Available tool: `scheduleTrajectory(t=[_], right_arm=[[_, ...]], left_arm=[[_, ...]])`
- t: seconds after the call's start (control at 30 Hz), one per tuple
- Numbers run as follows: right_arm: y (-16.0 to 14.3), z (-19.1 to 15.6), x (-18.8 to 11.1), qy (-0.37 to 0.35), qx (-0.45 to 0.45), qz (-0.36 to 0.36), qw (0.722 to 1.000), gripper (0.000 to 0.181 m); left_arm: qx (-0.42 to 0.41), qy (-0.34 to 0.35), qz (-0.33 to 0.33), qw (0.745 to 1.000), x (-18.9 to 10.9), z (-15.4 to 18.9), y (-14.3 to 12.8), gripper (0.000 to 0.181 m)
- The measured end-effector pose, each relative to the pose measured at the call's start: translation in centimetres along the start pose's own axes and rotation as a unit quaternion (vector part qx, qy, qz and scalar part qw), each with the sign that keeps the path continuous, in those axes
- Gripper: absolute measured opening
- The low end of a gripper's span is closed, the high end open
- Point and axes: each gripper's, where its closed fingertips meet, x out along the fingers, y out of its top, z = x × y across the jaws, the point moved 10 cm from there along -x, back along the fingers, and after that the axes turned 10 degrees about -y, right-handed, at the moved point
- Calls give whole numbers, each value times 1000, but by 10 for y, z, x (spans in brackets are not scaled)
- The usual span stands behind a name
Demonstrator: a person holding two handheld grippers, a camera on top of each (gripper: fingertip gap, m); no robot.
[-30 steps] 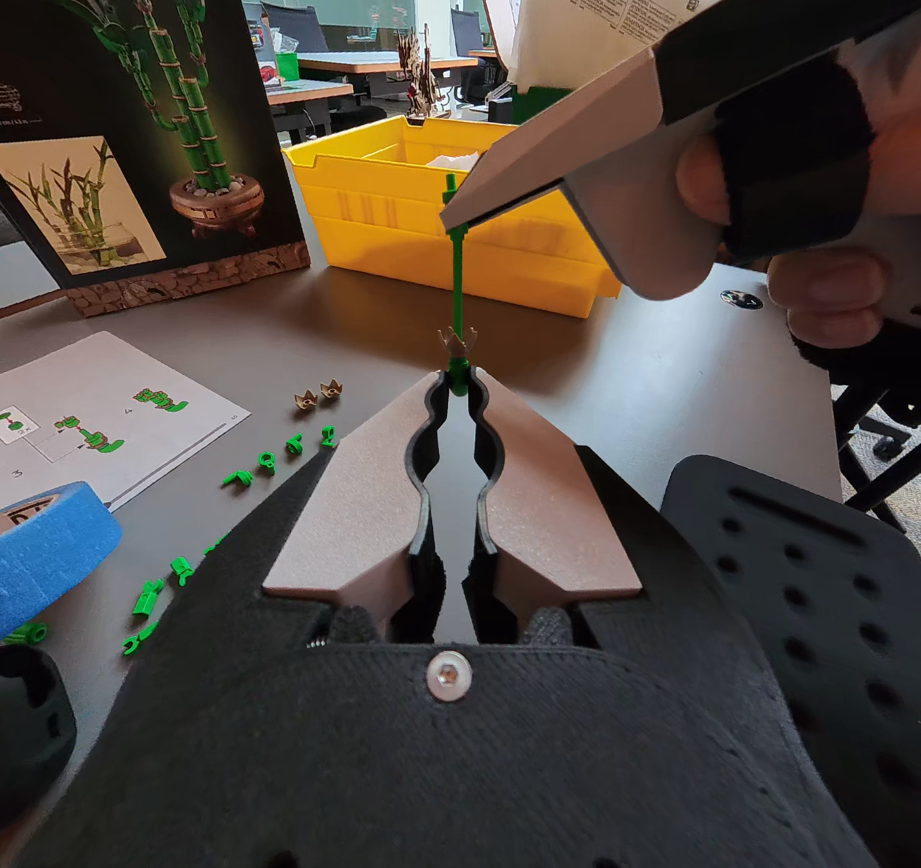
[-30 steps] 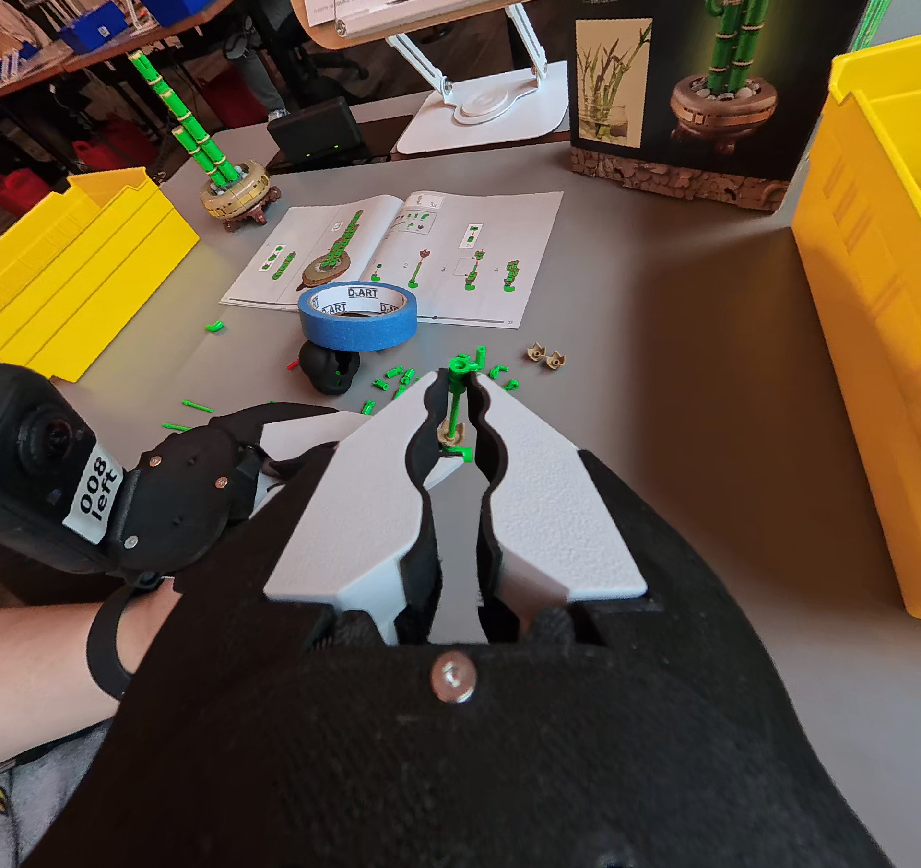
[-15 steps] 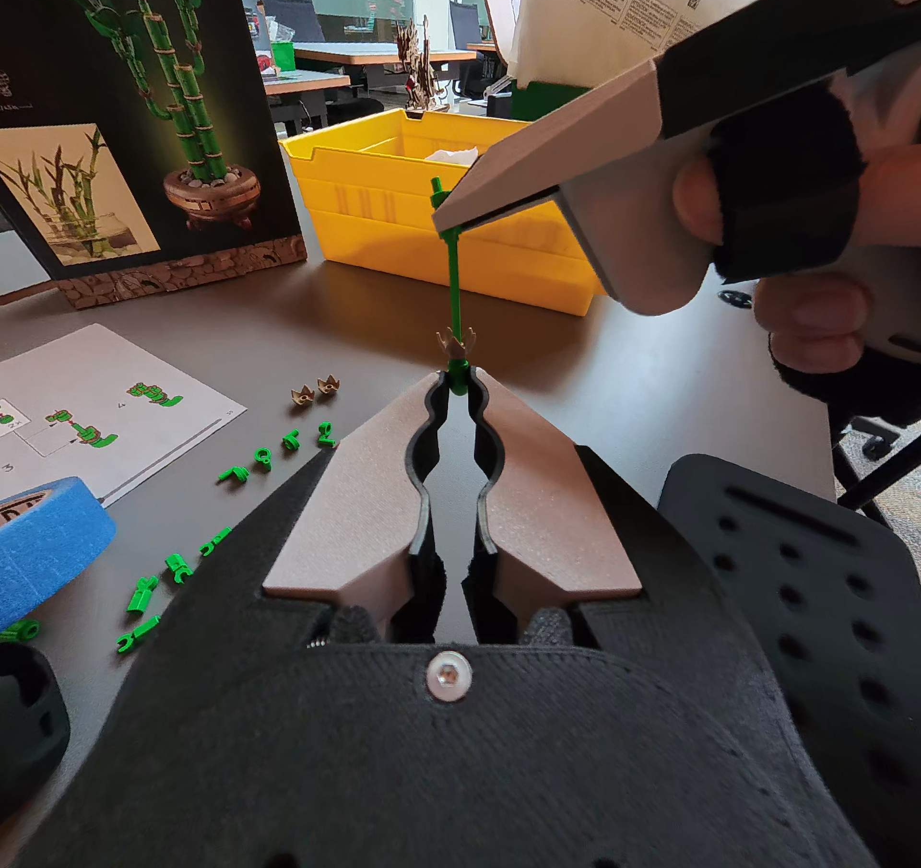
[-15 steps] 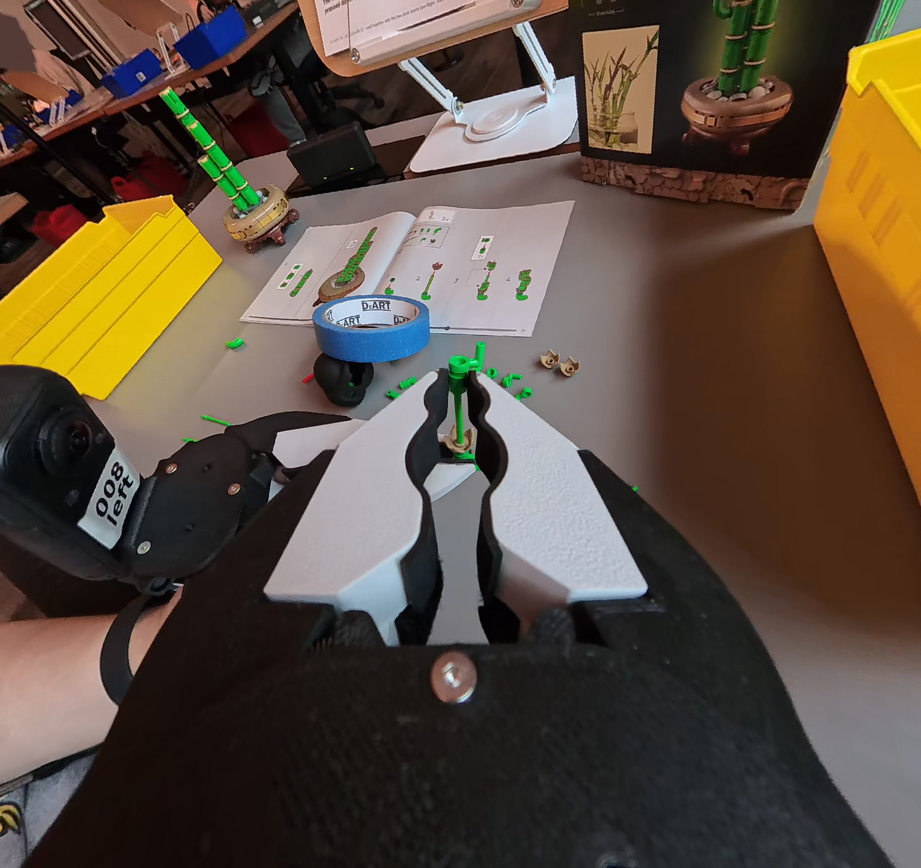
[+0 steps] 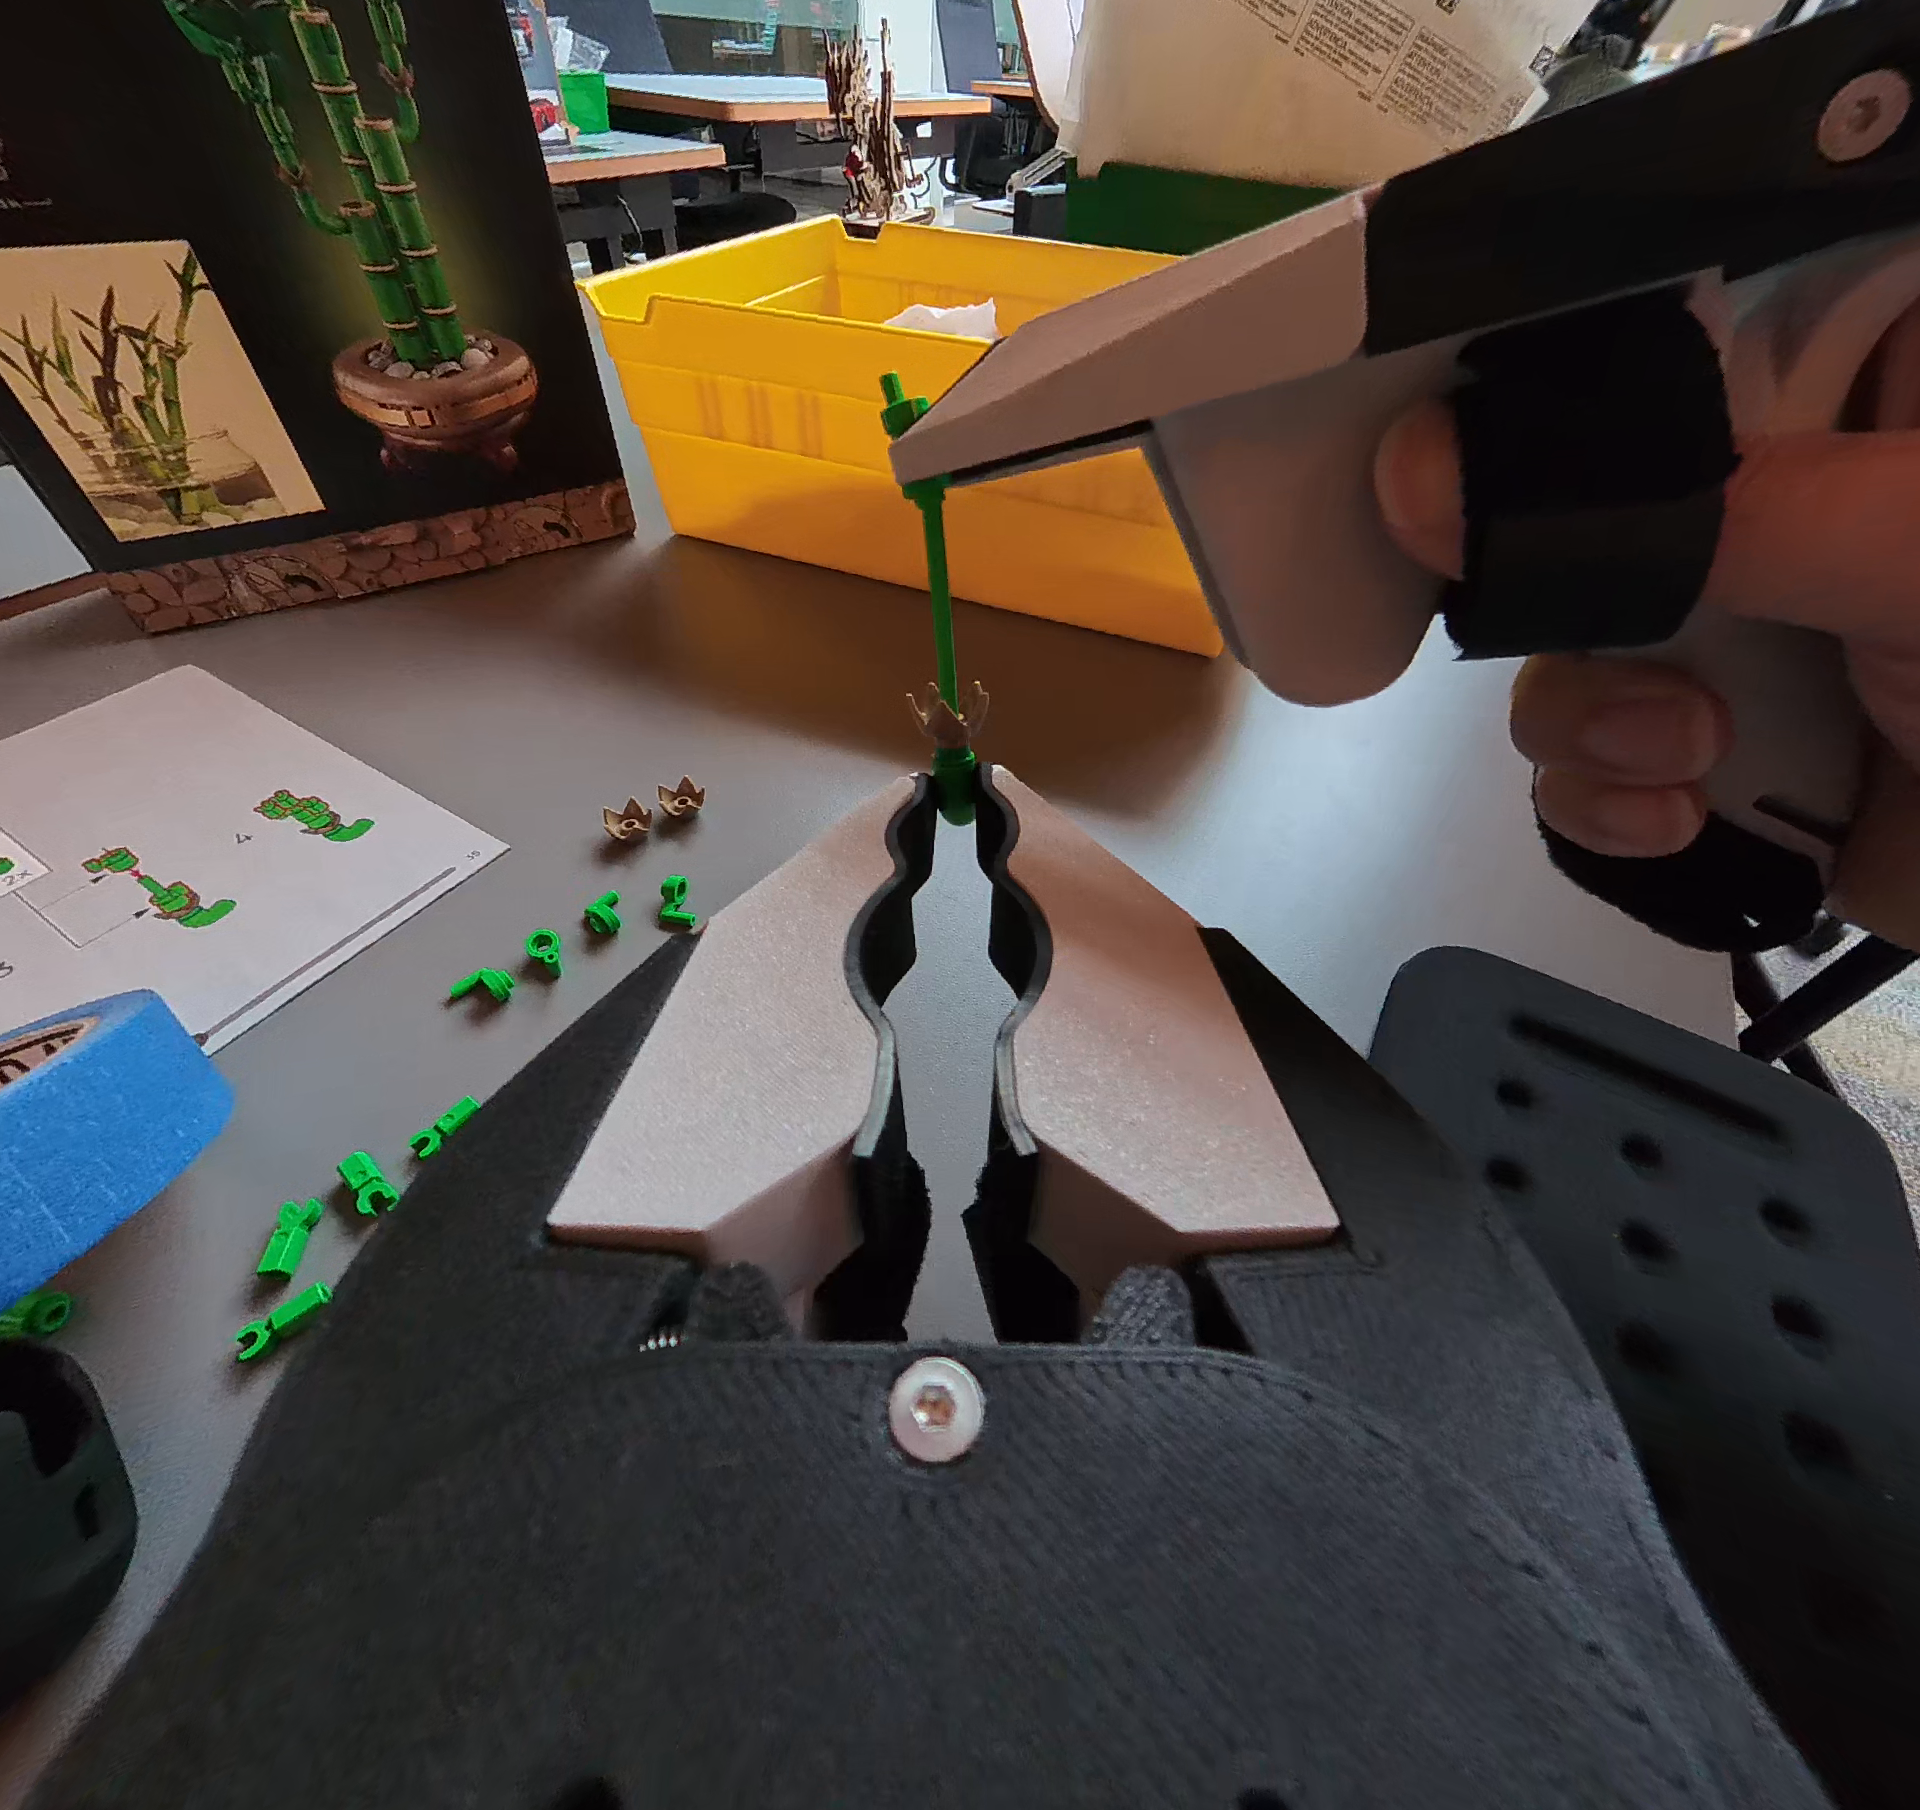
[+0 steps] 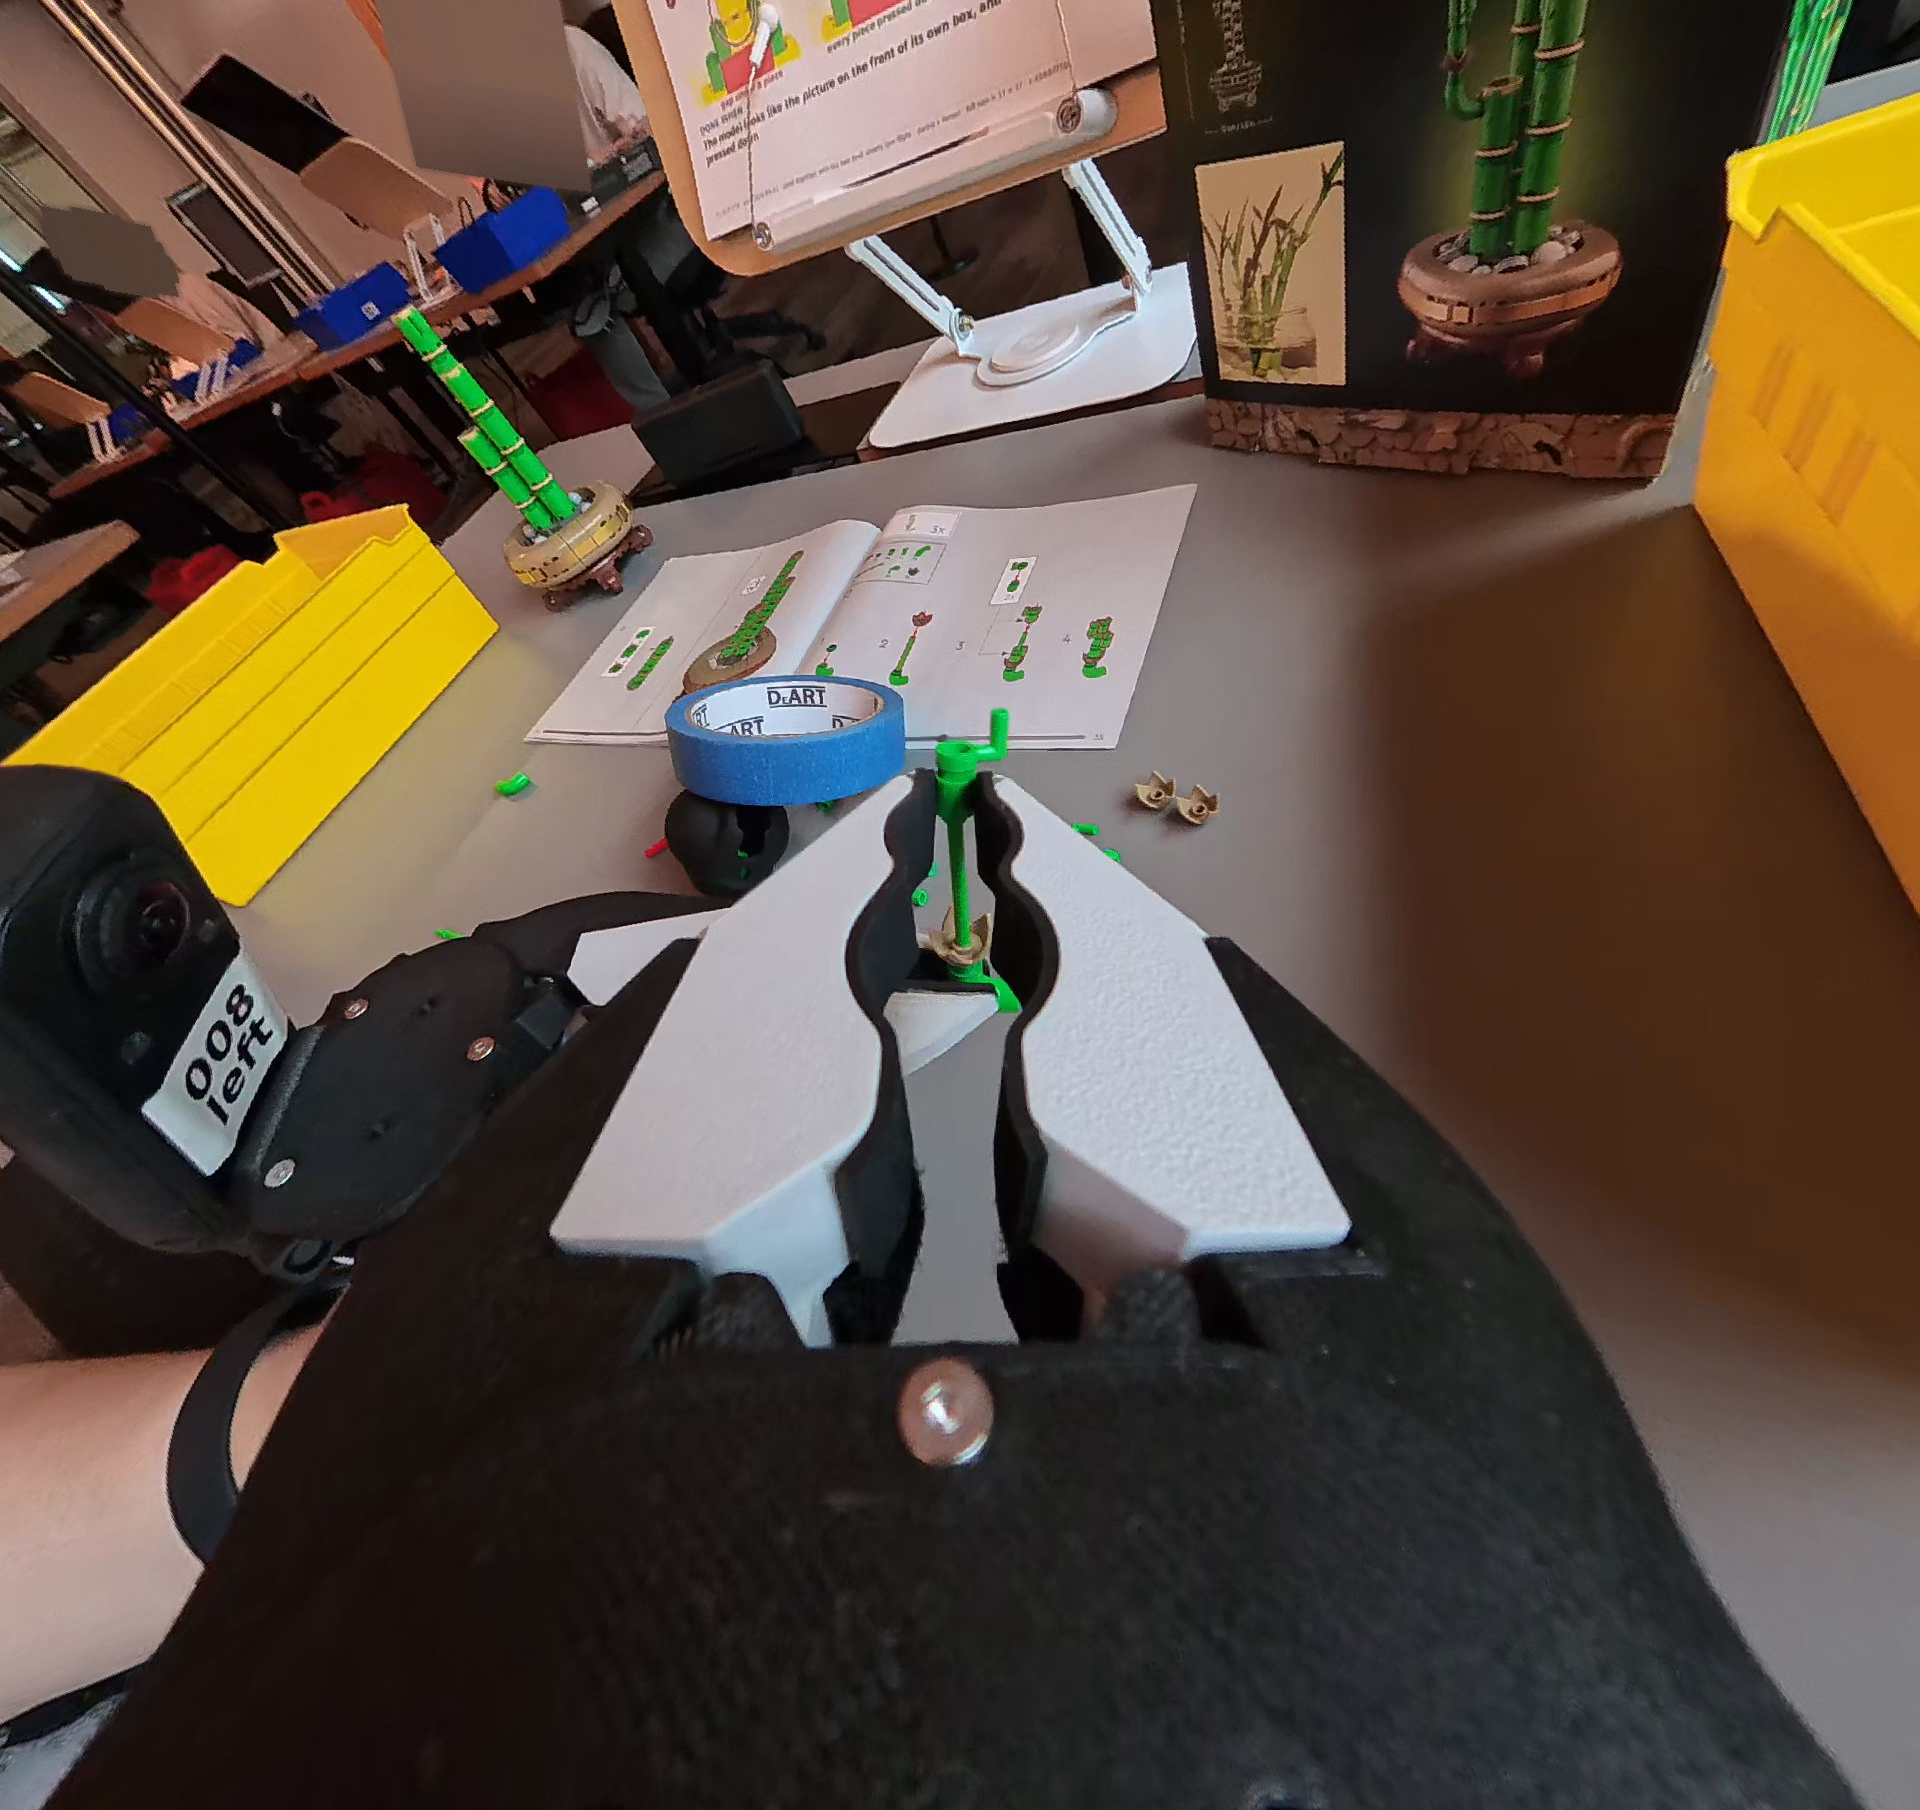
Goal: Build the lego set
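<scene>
A thin green lego stem [image 5: 941, 607] with a tan crown piece [image 5: 945, 709] near its lower end is held by both grippers above the table. My left gripper [image 5: 954, 796] is shut on the stem's lower end. My right gripper [image 6: 956, 792] is shut on the stem's upper end; the stem also shows in the right wrist view [image 6: 960, 867]. The right gripper shows from the side in the left wrist view [image 5: 1023, 430]. Two loose tan crown pieces [image 5: 652, 808] and several small green pieces [image 5: 540, 950] lie on the table.
An open instruction booklet [image 6: 914, 607], a blue tape roll [image 6: 784, 737] and the set's box [image 5: 281, 233] are on the table. A yellow bin [image 5: 914, 430] stands behind. A part-built bamboo model [image 6: 551, 513] and another yellow bin [image 6: 249, 659] stand far left. The tips of one gripper are about 5 cm away from the tips of the other.
Both grippers keep their hold on the stem. The right gripper has tilted so its view looks more upward; the stem leans slightly more to the left.
</scene>
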Motion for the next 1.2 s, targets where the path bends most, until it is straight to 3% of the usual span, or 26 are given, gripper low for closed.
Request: scheduleTrajectory(t=[1.2], right_arm=[[-18,-2,13,46,-12,106,993,5]], left_arm=[[-40,-2,8,999,-2,-6,-1,6]])
